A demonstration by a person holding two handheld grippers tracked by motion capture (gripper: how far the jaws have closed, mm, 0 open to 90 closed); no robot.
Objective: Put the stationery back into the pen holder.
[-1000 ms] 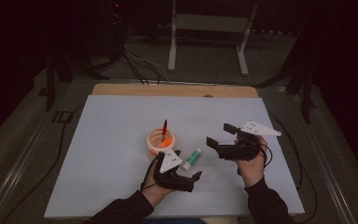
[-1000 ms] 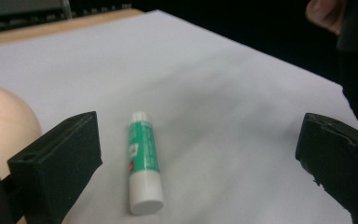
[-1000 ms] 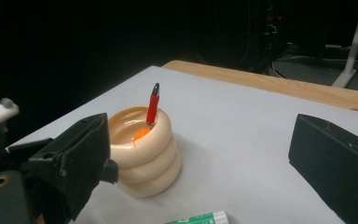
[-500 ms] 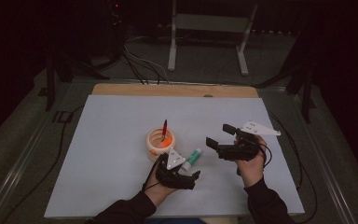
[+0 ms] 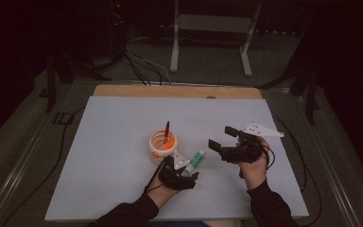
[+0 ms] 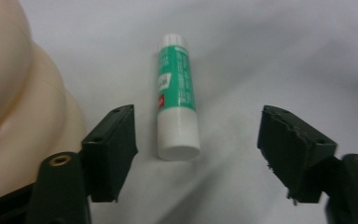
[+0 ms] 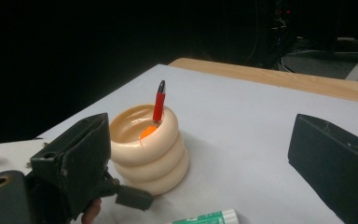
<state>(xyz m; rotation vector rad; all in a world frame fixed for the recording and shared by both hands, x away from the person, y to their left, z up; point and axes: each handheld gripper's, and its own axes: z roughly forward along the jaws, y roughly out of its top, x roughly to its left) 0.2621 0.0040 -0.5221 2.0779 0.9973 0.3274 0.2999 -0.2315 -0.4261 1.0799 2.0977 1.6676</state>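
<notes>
Left hand-held gripper (image 6: pixel 196 144) closing, jaws astride glue stick (image 6: pixel 176 95), untouched.

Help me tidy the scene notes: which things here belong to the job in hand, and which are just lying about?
In the job:
- glue stick, lying flat between the jaws of the left hand-held gripper, which have just been closing, not yet touching it
- cream ringed holder, beside the stick

Lying about:
- red pen upright in the holder
- right hand-held gripper, open, off the table

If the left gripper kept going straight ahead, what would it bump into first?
Probably the green-and-white glue stick lying on the table: the left gripper points along it, jaws just closing but not yet touching it. The cream ringed holder sits off to one side.
</notes>
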